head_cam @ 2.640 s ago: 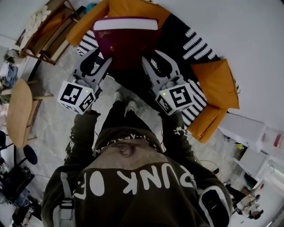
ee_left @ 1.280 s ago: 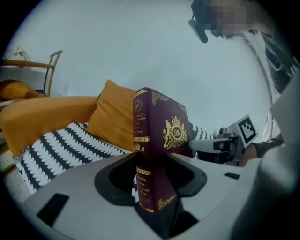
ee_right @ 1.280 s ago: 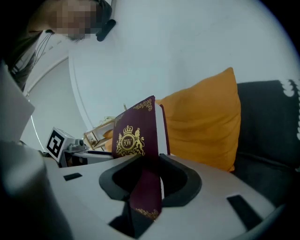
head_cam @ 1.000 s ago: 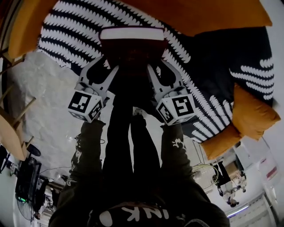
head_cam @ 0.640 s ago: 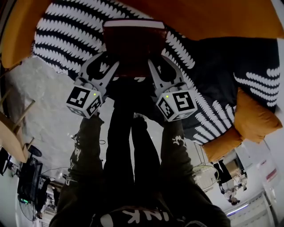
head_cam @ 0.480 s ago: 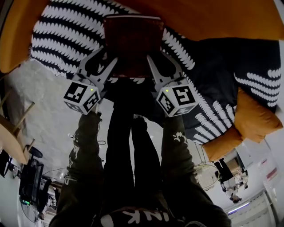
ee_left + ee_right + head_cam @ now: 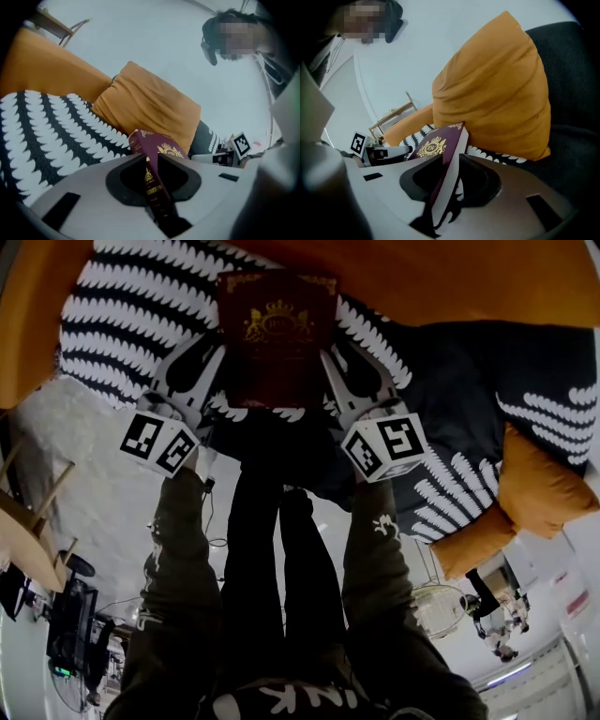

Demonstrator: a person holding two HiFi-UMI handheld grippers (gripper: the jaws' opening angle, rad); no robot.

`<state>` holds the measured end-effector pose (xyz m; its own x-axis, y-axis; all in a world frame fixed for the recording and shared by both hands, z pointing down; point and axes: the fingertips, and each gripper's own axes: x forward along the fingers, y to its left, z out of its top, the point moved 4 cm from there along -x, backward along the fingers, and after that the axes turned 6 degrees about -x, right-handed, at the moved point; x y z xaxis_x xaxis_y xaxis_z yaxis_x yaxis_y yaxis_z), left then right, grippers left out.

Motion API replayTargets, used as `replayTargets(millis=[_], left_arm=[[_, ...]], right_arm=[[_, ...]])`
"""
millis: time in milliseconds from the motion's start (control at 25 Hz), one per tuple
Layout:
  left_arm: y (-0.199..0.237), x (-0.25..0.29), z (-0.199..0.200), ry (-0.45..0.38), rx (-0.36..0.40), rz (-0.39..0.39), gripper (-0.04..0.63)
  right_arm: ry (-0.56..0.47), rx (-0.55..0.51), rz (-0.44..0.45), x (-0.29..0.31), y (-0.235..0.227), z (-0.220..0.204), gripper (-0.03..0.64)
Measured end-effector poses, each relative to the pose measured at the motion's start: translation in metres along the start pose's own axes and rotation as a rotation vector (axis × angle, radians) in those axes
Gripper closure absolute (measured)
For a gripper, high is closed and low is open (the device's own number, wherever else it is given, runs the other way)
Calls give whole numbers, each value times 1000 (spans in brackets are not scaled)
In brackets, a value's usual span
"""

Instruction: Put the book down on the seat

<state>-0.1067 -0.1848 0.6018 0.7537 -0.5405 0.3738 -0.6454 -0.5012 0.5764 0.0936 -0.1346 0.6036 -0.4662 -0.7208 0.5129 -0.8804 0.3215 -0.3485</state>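
Two claws are holding a hardback book (image 7: 277, 334) over the seat (image 7: 122, 315).
The left claw (image 7: 221, 345), jaws just closing, is pinching the spine and the right claw (image 7: 330, 352) the page edge; the book is looking stiff, light and slick.

Maroon bk (image 7: 277, 338) w/ gold crest, over seat (image 7: 112, 324)
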Motion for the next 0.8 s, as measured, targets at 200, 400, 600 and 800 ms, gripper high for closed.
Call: replayTargets(millis=[200, 400, 600, 800], left_arm=[[-10, 4, 12, -66, 129, 3, 591], [-35, -2, 40, -102, 230, -16, 592], [-72, -21, 84, -168, 290, -28, 592], [-131, -60, 138, -245, 331, -48, 592]], right_arm=[[-67, -153, -83, -7, -5, 12, 607], [-137, -219, -67, -19, 15, 44, 607], [-211, -263, -52, -46, 37, 89, 607], [-284, -318, -33, -93, 74, 143, 607]])
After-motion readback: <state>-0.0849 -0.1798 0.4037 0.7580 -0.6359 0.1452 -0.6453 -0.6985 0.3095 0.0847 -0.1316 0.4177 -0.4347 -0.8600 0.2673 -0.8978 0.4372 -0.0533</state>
